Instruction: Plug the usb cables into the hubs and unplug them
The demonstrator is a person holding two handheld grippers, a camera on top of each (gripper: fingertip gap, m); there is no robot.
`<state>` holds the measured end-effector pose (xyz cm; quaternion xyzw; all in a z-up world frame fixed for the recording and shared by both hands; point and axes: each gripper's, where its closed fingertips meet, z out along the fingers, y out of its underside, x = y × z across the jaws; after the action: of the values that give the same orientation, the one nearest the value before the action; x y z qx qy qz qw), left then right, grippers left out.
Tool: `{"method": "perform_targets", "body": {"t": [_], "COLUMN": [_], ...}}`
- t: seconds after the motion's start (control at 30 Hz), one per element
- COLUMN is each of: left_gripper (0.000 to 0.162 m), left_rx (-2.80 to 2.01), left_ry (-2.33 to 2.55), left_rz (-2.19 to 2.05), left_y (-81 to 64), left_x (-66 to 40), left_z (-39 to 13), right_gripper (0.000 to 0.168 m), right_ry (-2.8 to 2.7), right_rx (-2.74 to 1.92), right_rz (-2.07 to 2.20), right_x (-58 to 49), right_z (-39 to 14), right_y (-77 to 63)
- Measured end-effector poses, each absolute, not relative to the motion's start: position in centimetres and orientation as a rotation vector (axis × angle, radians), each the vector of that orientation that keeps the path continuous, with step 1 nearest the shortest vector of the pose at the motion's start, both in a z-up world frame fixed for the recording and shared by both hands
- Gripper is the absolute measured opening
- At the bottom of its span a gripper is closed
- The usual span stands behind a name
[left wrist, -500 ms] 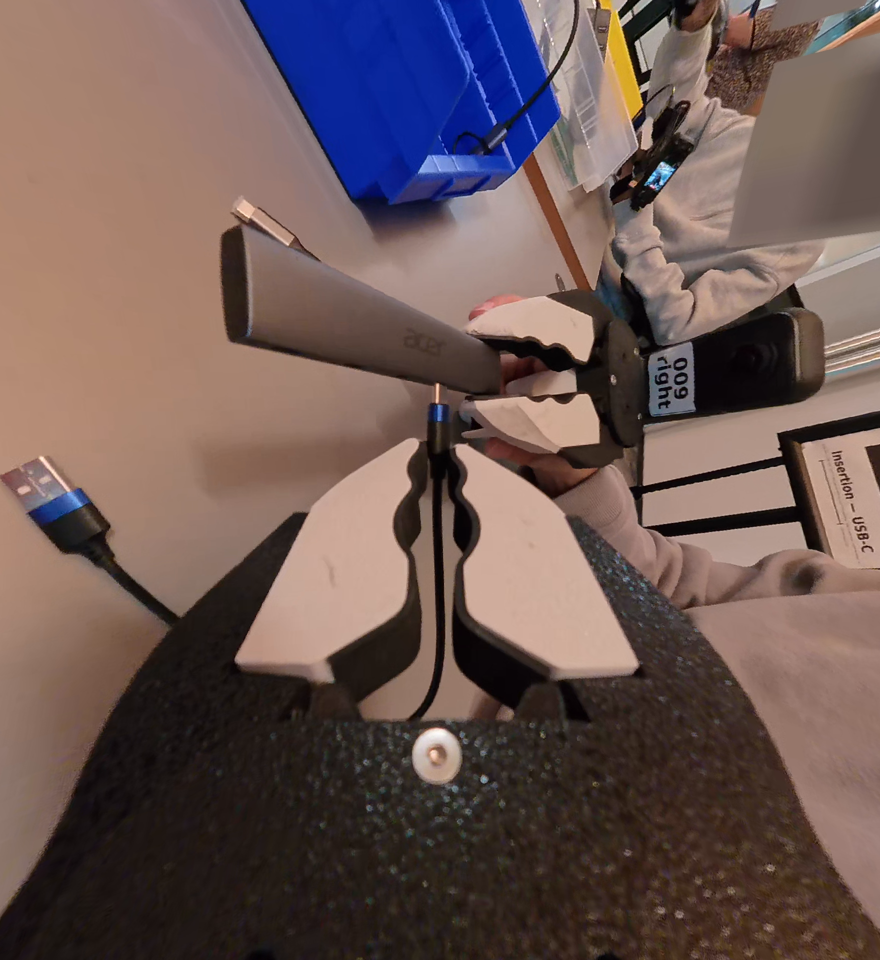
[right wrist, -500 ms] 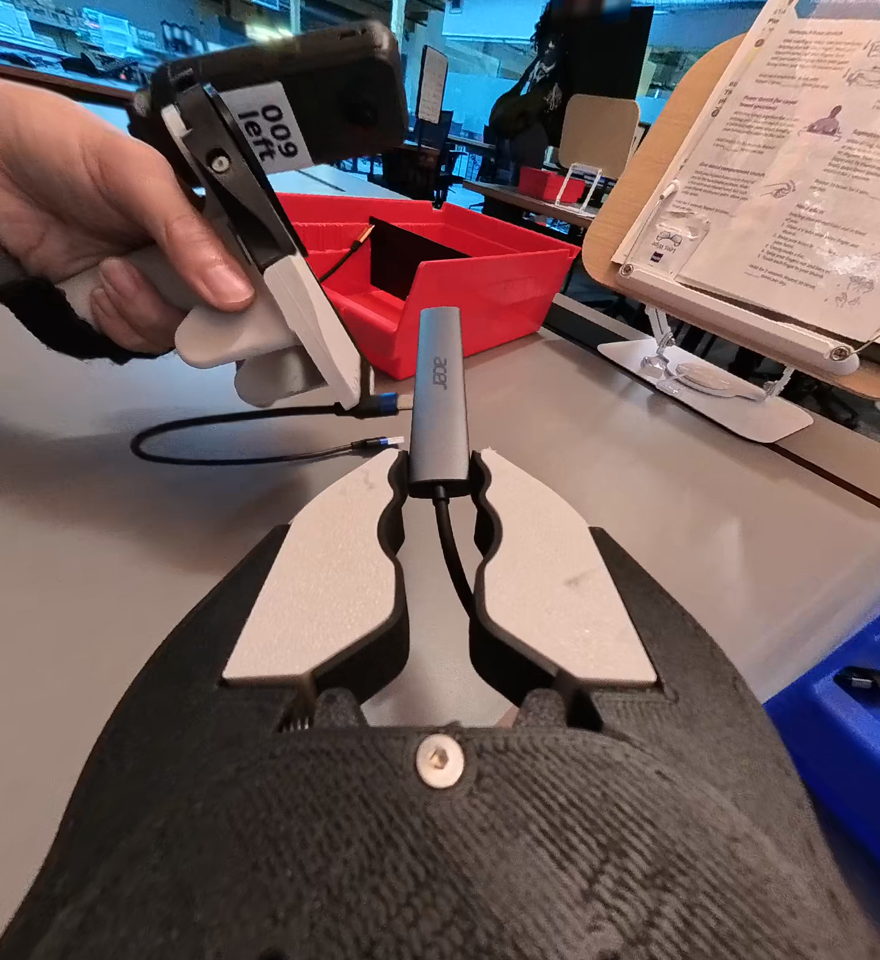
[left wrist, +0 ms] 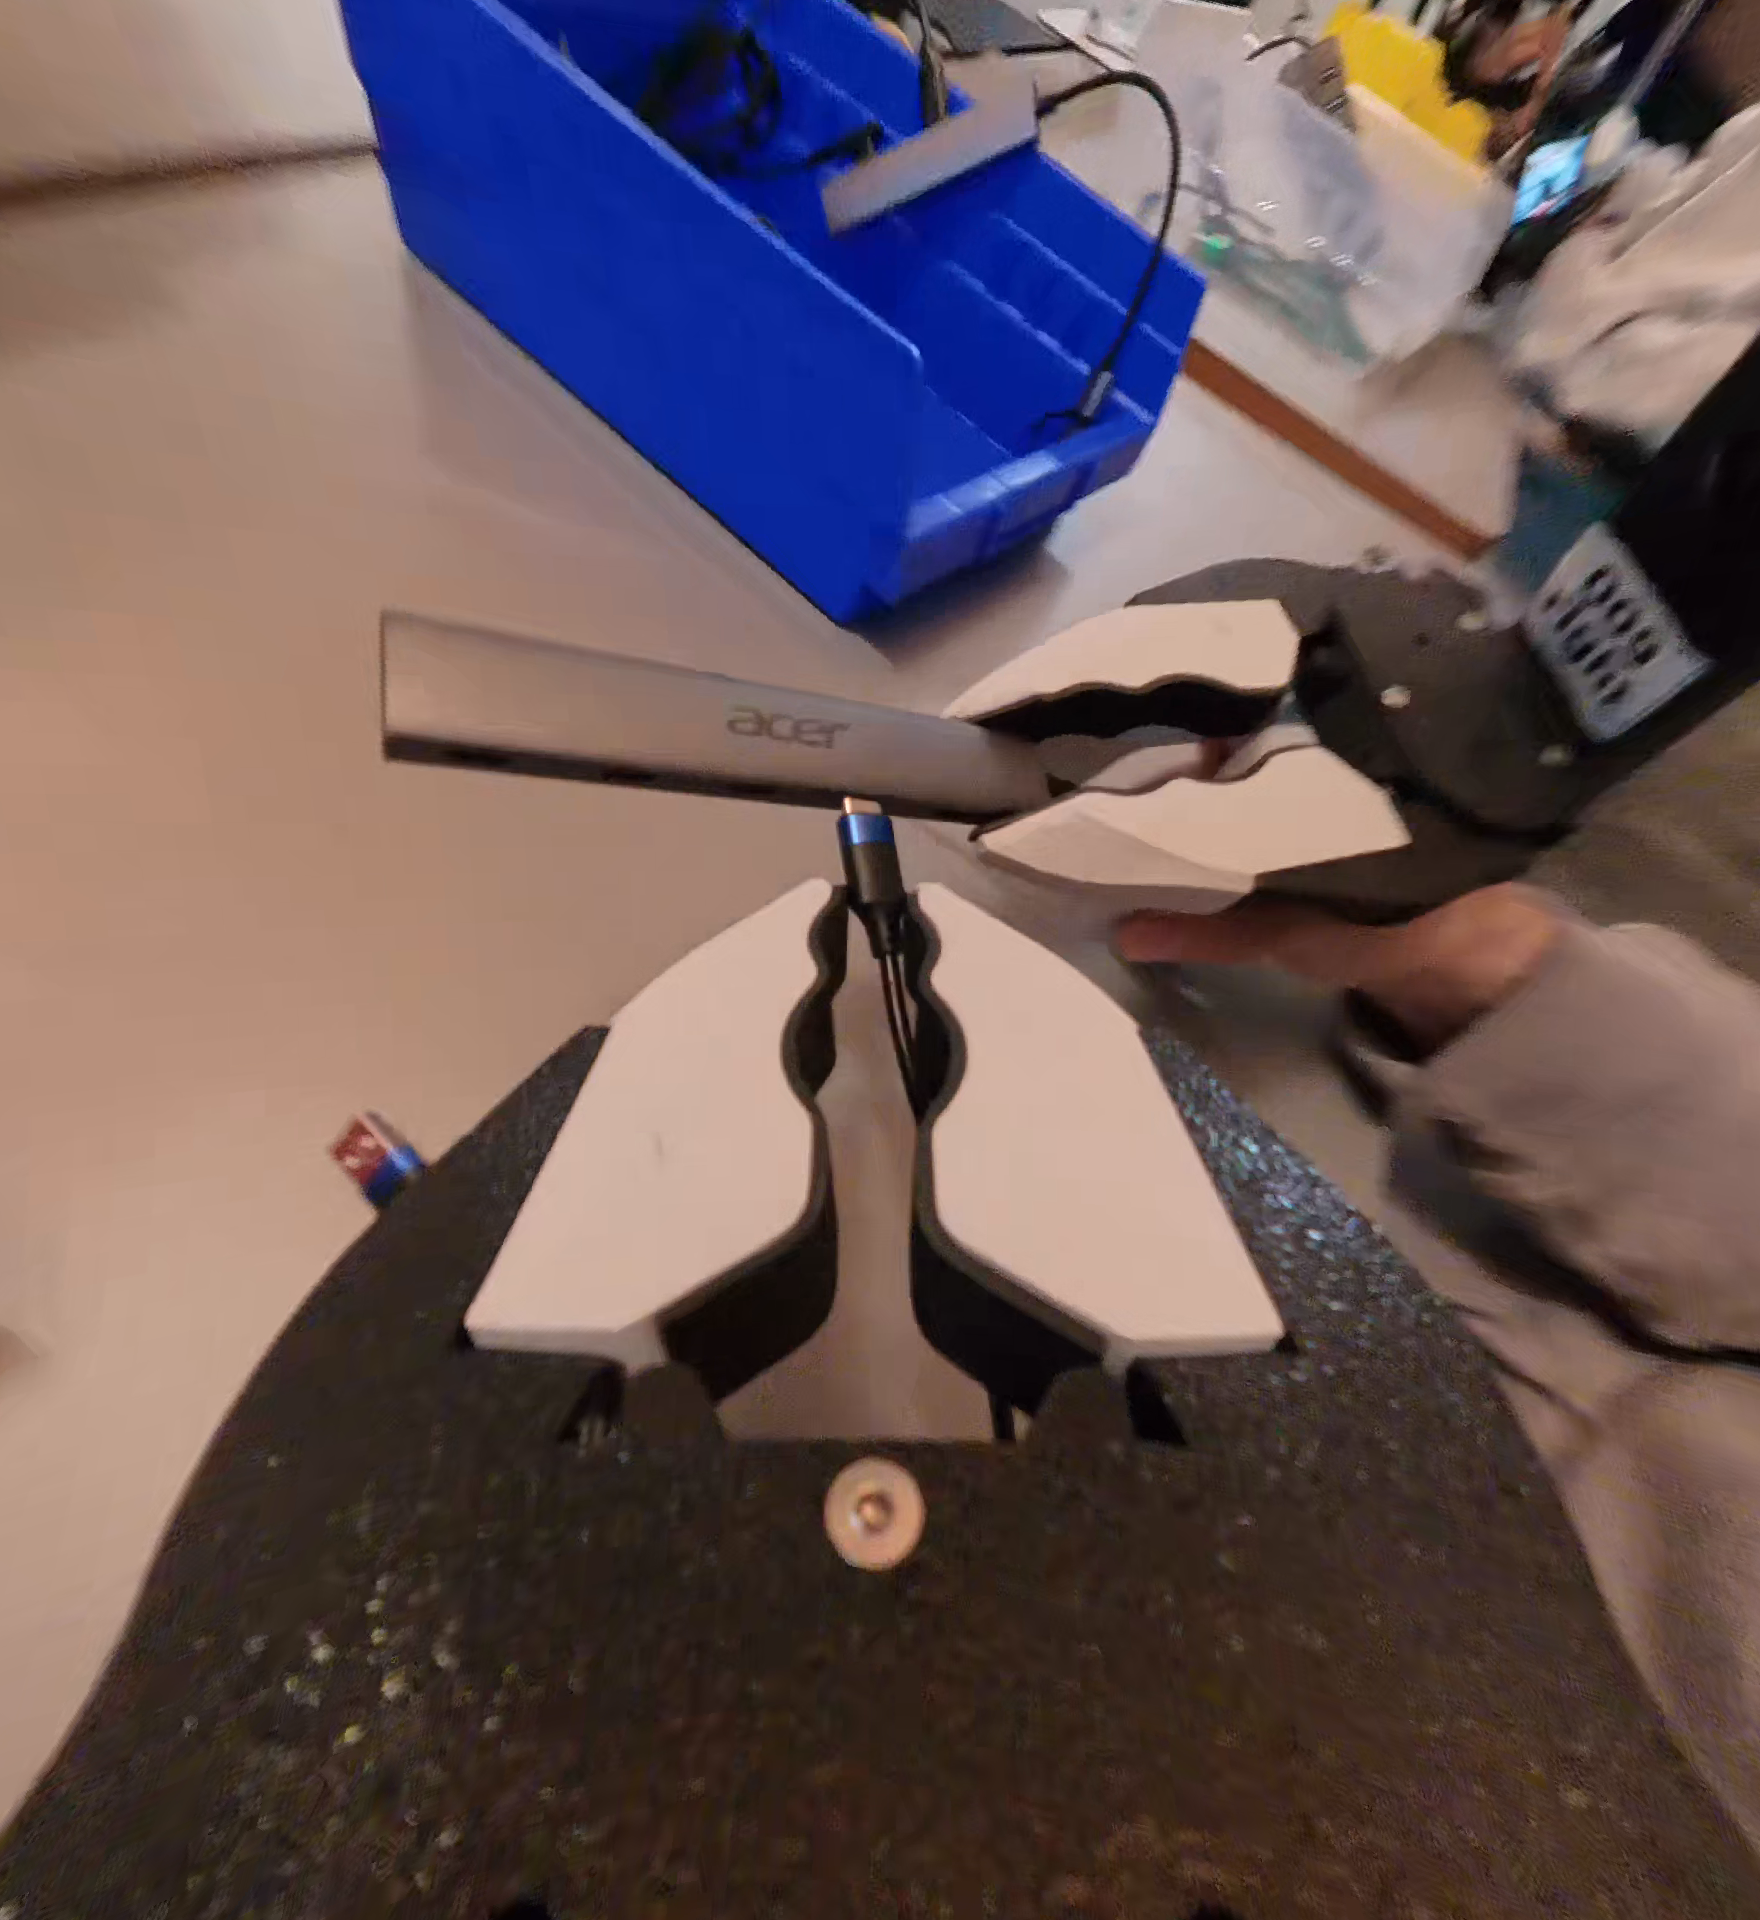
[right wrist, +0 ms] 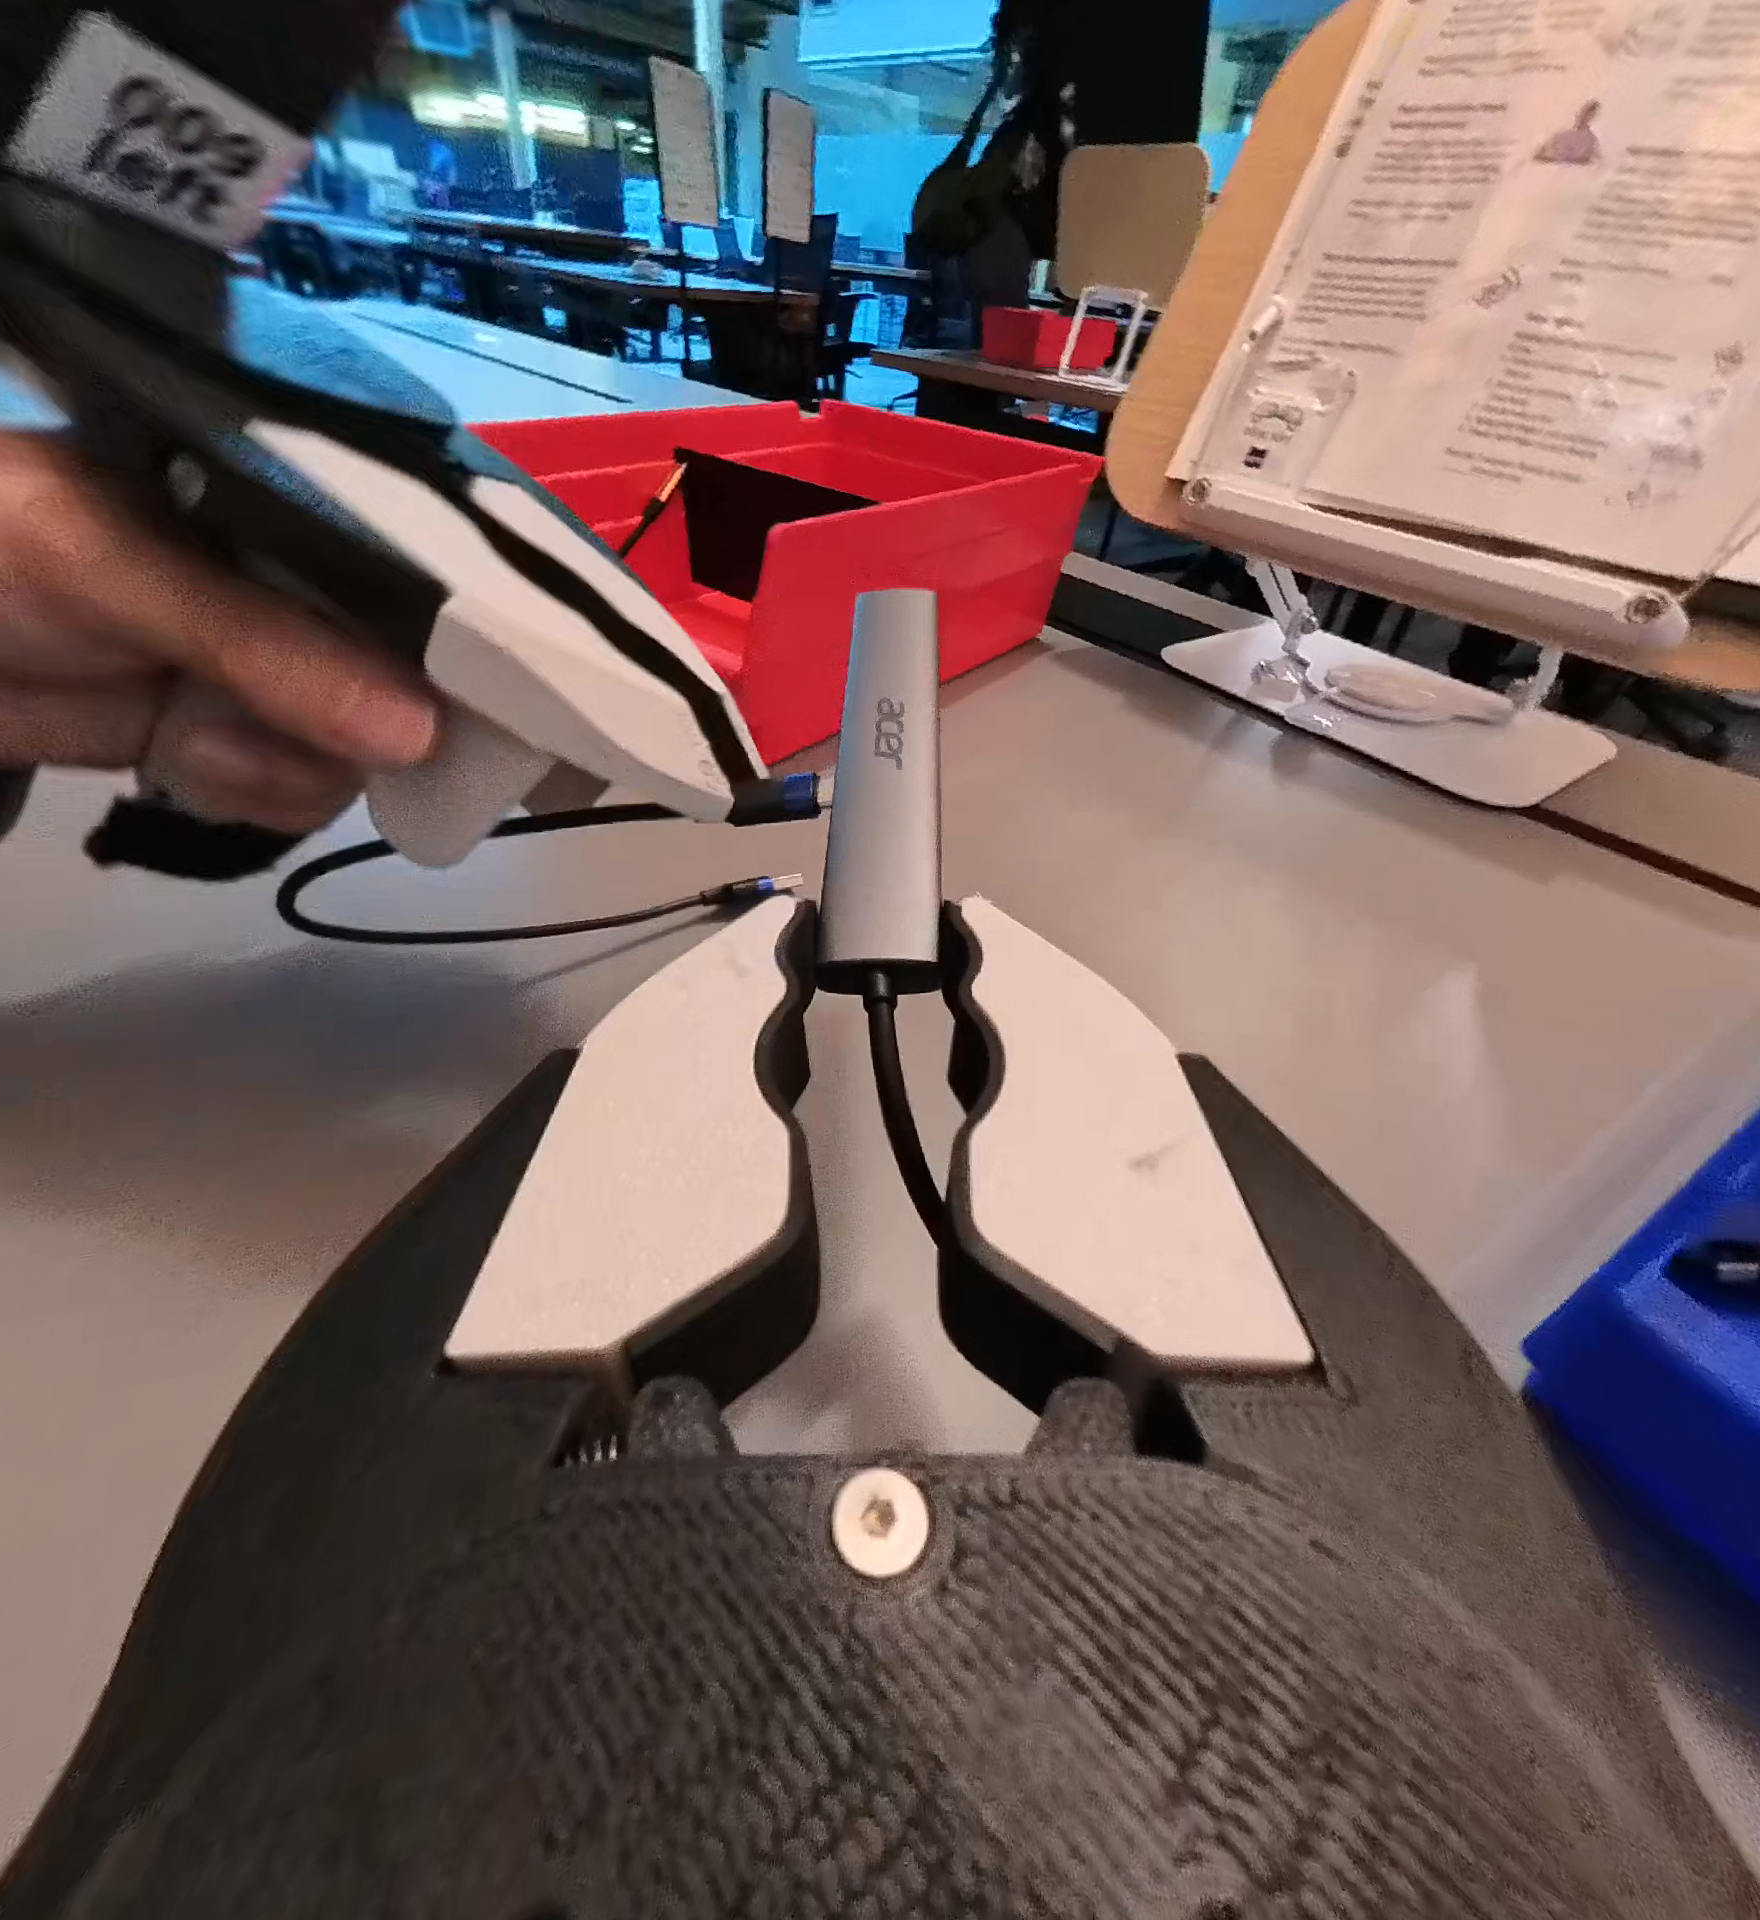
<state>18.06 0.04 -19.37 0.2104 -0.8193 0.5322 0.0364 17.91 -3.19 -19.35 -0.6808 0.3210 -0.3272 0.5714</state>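
Mid-air over the desk point(right wrist: 1271, 883), my right gripper point(right wrist: 881, 925) is clamped on the cable end of the grey hub point(right wrist: 881, 769), which points away from me, while my left gripper point(left wrist: 871, 904) is clenched on the blue-collared plug point(left wrist: 865, 842) of a black usb cable point(right wrist: 460, 925), its metal tip right at the hub's side. Seen from the left wrist, a sliver of bare metal shows between collar and hub, so I judge the plug only at the mouth of a port, partly in or on its way out; which of the two I cannot tell. Either way the plug-and-unplug cycle for this cable is in hand, not finished. The cable's other end, a flat blue-collared connector point(right wrist: 751, 888), lies loose on the desk just left of the hub.

The desk is smooth, pale and matte. Beyond the hub stands a red bin point(right wrist: 855, 540); to the hub's right a document stand point(right wrist: 1427, 343) holds printed sheets. A blue bin point(left wrist: 751, 312) sits past the hub in the left wrist view, with another grey hub point(left wrist: 933, 156) and dark cables in it, which I take as work remaining. Behind the red bin the room runs to rows of other desks under bluish light; a person in a grey sleeve point(left wrist: 1582, 1143) holds the right gripper
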Motion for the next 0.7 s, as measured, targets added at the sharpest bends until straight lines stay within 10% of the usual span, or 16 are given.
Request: {"method": "perform_targets", "body": {"t": [0.7], "left_gripper": [0.005], "left_rx": [0.347], "left_ry": [-3.171], "left_rz": [1.743], "left_y": [-0.1], "left_x": [19.4], "left_z": [-19.8], "right_gripper": [0.024], "right_ry": [0.744], "right_rx": [-1.663], "right_rz": [-0.855], "right_x": [17.9], "right_z": [-19.9], "right_y": [-3.5]}}
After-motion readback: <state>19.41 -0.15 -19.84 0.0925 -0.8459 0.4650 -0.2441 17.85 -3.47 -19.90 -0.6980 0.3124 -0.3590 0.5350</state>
